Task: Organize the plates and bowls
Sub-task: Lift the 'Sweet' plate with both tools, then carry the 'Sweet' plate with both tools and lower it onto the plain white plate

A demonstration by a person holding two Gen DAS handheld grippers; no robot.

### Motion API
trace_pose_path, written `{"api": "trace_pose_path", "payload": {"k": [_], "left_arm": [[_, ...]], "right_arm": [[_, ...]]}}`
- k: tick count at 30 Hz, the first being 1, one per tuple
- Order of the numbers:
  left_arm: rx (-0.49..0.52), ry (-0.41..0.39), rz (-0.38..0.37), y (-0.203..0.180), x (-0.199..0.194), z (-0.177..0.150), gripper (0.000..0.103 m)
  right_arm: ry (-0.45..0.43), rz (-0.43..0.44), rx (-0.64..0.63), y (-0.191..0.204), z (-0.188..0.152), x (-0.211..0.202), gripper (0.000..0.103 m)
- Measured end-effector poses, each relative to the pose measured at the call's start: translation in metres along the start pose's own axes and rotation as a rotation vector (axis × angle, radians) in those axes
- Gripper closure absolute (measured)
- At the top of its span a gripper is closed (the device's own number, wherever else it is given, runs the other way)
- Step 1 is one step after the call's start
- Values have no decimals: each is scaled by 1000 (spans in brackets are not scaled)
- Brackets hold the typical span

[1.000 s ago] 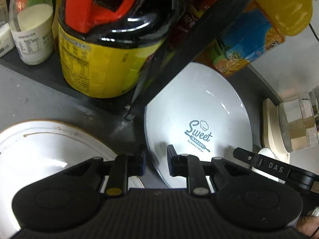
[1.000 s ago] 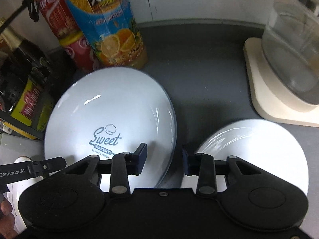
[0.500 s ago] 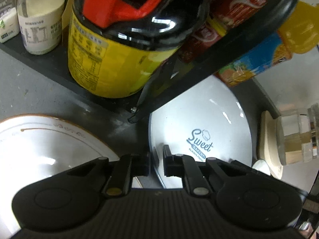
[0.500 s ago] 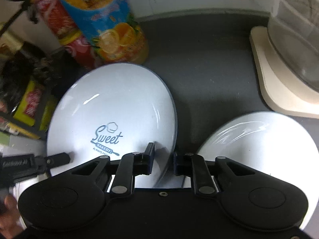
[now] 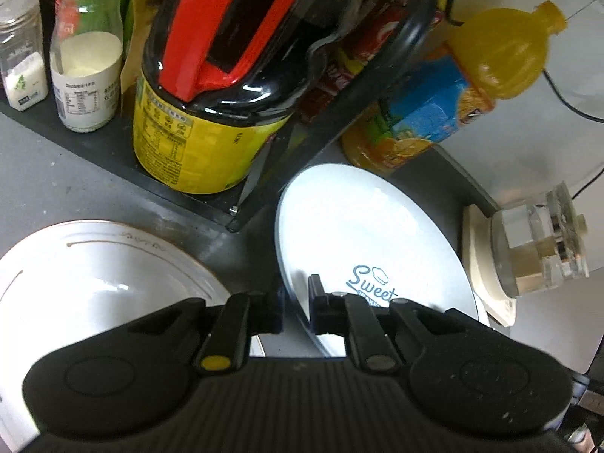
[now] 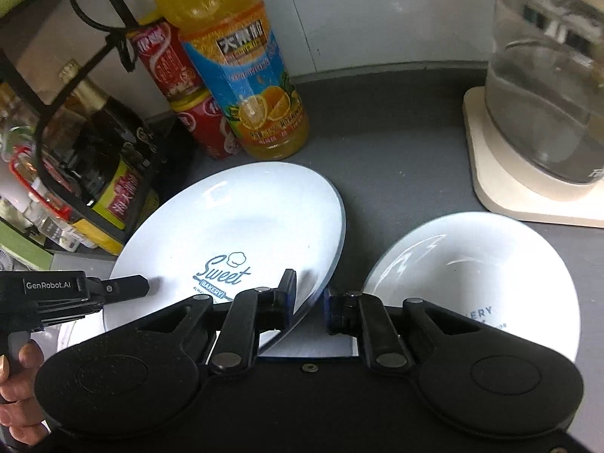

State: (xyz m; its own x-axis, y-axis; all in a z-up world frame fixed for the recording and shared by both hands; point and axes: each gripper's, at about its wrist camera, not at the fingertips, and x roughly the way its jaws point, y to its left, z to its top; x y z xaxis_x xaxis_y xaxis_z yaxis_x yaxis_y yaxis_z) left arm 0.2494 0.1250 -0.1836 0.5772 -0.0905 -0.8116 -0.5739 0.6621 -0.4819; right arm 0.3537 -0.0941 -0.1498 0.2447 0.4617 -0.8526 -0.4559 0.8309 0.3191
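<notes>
Left wrist view. My left gripper [image 5: 295, 307] has its fingers drawn narrow onto the near-left rim of the Sweet plate [image 5: 372, 234], one finger on top of the rim and the other below it. The plate sits tilted over the grey counter [image 5: 45, 162]. To its left lies a brown-rimmed plate [image 5: 94, 275], apart from it. Behind stands a black rack [image 5: 211, 204] with a yellow-labelled jug [image 5: 200, 139], a milk bottle [image 5: 88, 71] and a shaker [image 5: 20, 64]. A juice bottle [image 5: 453, 102] stands behind the plate; a kettle [image 5: 540, 249] on a cream base is at right.

Right wrist view. My right gripper [image 6: 309, 304] grips the same plate [image 6: 241, 234] at its near-right rim, fingers narrow around the edge. My left gripper's finger [image 6: 113, 288] touches the plate's left rim, with my hand [image 6: 15, 377] below. A white bowl [image 6: 479, 275] sits on the counter [image 6: 396, 151] just right of the plate, not touching it. Juice bottle [image 6: 245, 75] and red cans [image 6: 188, 102] stand behind; the kettle [image 6: 547, 94] is far right.
</notes>
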Motion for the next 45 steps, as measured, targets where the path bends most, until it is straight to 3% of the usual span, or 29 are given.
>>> {"api": "trace_pose_path", "payload": {"k": [13, 20, 45], "left_arm": [[20, -47, 4, 0, -51, -28, 93], [10, -78, 15, 12, -76, -52, 93], [-174, -121, 146, 113, -132, -91, 93]], "right_arm": [[-21, 15, -40, 21, -28, -47, 87], [-23, 69, -54, 29, -47, -64, 87], [84, 201, -240, 117, -87, -34, 86]]}}
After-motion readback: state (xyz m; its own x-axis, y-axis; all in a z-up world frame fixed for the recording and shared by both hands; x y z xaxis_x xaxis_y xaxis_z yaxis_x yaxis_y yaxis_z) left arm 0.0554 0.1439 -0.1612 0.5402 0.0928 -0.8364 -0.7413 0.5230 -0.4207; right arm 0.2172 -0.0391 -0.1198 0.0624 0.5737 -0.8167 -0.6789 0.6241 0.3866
